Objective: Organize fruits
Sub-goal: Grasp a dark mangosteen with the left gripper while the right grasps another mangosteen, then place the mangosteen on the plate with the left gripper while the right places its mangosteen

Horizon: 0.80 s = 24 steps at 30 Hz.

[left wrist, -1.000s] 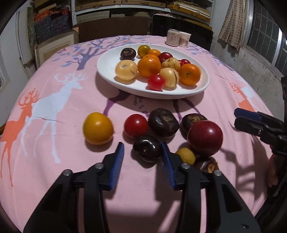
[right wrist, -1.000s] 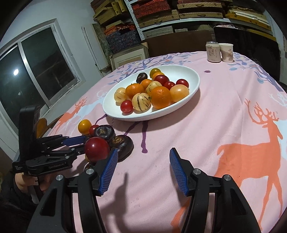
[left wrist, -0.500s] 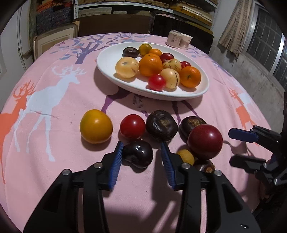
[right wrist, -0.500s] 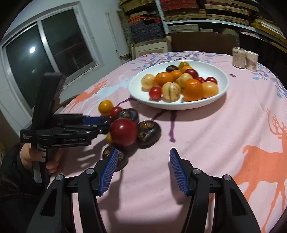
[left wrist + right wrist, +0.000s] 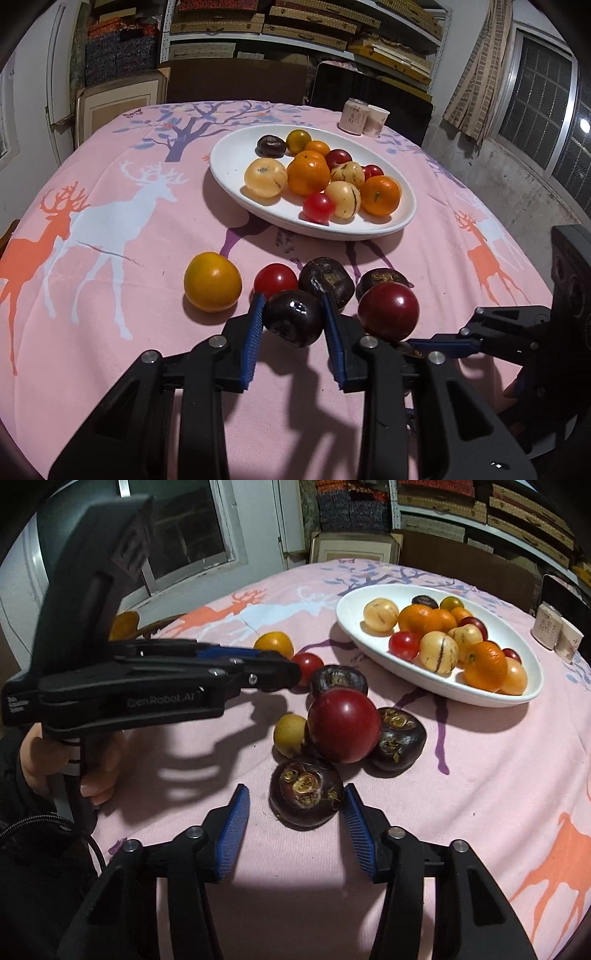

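My left gripper [image 5: 292, 314] is shut on a dark purple fruit [image 5: 293, 317], its blue pads against both sides. Beside it on the pink cloth lie an orange fruit [image 5: 212, 281], a red tomato [image 5: 275, 279], two dark fruits [image 5: 326, 280] and a big red fruit [image 5: 388, 312]. My right gripper [image 5: 295, 808] is open around another dark fruit [image 5: 306, 794], its pads close to both sides. The white oval plate [image 5: 236, 155] behind holds several oranges, pale melons and tomatoes; it also shows in the right wrist view [image 5: 373, 635].
Two small cups [image 5: 362, 117] stand at the table's far edge. A small yellow fruit [image 5: 290, 731] lies beside the big red fruit [image 5: 343, 725]. The left gripper's body [image 5: 147, 679] reaches across the right wrist view. Shelves and a chair stand behind the table.
My left gripper moved forward and closed on the dark purple fruit. My right gripper swung left and came down around the nearest dark fruit.
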Available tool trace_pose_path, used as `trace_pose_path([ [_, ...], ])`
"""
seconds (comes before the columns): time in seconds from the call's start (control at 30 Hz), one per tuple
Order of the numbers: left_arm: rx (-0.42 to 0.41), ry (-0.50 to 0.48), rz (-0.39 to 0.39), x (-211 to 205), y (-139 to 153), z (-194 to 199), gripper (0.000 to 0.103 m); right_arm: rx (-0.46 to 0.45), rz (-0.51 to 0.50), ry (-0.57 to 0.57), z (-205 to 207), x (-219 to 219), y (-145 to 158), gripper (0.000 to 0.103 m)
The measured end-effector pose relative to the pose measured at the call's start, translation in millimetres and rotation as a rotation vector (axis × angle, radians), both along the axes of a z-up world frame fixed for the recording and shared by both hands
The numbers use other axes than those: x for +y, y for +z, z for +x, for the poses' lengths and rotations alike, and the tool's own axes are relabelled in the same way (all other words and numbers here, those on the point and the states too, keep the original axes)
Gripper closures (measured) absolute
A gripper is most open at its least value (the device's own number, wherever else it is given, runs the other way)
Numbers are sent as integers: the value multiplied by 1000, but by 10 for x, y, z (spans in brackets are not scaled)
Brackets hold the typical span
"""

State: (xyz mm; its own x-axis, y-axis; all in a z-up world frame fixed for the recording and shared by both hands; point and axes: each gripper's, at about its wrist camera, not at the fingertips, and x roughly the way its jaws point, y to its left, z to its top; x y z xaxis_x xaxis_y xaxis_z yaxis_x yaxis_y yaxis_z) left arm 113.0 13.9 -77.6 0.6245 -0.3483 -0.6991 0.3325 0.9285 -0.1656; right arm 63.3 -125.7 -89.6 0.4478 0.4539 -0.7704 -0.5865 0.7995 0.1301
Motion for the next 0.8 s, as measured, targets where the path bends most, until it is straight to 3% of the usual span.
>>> trace_pose_path([
  [0.03, 3, 1, -4, 5, -1, 2, 72, 8, 19, 6, 2, -20, -6, 62],
  [0.5, 12, 10, 0, 25, -31, 13, 72, 47, 169, -35, -10, -353, -14, 63],
  [0.8, -10, 26, 72, -43, -16, -27, 72, 24, 233, -191, 12, -867, 109, 63],
])
